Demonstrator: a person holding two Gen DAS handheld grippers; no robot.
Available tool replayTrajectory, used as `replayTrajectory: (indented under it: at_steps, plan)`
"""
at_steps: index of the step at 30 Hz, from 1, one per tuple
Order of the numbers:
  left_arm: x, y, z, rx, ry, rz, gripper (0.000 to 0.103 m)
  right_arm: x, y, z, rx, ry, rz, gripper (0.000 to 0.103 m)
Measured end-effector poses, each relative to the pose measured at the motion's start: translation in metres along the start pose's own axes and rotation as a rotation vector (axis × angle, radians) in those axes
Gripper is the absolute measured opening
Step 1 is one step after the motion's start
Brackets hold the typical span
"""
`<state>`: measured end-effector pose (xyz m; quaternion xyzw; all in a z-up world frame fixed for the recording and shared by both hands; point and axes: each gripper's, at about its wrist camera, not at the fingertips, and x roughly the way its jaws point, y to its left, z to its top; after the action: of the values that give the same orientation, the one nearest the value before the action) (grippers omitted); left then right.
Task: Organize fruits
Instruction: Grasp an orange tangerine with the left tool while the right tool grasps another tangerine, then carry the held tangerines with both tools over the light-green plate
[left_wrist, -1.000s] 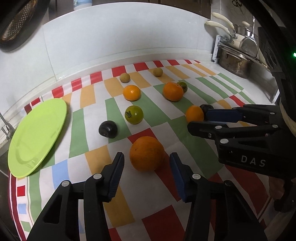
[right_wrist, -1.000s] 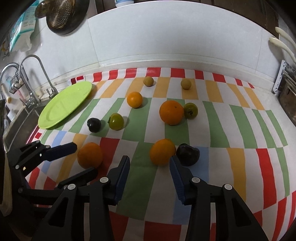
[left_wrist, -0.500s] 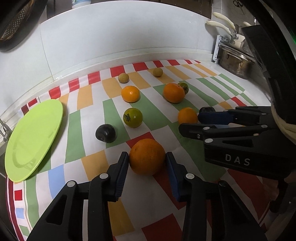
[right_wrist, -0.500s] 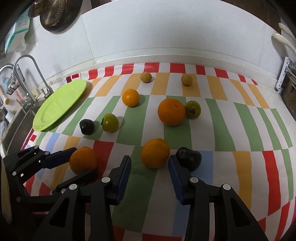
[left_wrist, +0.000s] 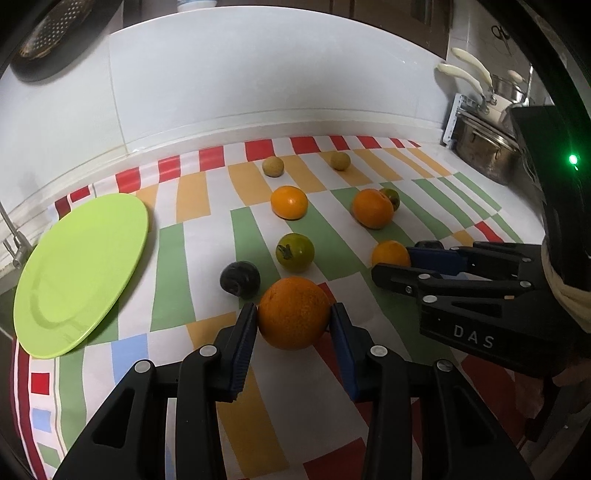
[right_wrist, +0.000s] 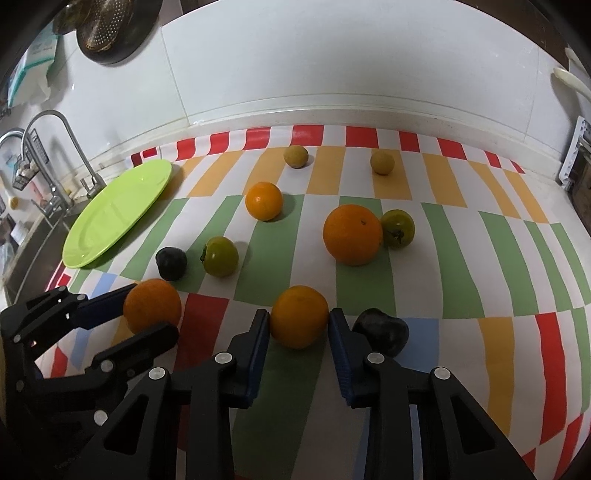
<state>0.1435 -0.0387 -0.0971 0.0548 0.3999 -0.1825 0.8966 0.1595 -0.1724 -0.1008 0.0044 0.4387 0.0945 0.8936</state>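
Note:
My left gripper (left_wrist: 293, 314) is shut on a large orange (left_wrist: 293, 312) that rests on the striped cloth; it shows in the right wrist view too (right_wrist: 152, 310). My right gripper (right_wrist: 299, 319) is shut on a smaller orange (right_wrist: 299, 315), seen in the left wrist view (left_wrist: 389, 253) between its fingers. A dark plum (right_wrist: 380, 330) sits just right of the right gripper's finger. A lime green plate (left_wrist: 79, 269) lies at the left. Other oranges (right_wrist: 352, 234) (right_wrist: 264, 201), green persimmons (right_wrist: 220, 256) (right_wrist: 398, 229), another plum (right_wrist: 170, 263) and two small yellow fruits (right_wrist: 295, 156) lie further back.
A sink with taps (right_wrist: 55, 162) lies left of the plate. A white backsplash wall (left_wrist: 258, 81) stands behind the cloth. A rack with a metal pot (left_wrist: 487, 151) stands at the far right. The two grippers sit side by side, close together.
Both grippers moved forward around their oranges and closed their fingers onto them. The fruits have not visibly left the cloth.

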Motion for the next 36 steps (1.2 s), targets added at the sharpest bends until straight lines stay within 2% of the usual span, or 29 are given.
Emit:
replayTrajectory:
  at_steps: [15,25,36]
  plan:
    - [-0.043,0.008,-0.002,-0.040,-0.087,0.026,0.039,-0.039,0.020,-0.003,-0.038,-0.077,0.026,0.034]
    - [-0.080,0.020,-0.009,-0.046,-0.150,0.081,0.039,-0.071,0.040,-0.013,-0.065,-0.135,0.020,0.034]
    - [-0.120,0.049,-0.019,-0.055,-0.196,0.155,0.039,-0.091,0.082,-0.011,-0.103,-0.199,0.068,0.034]
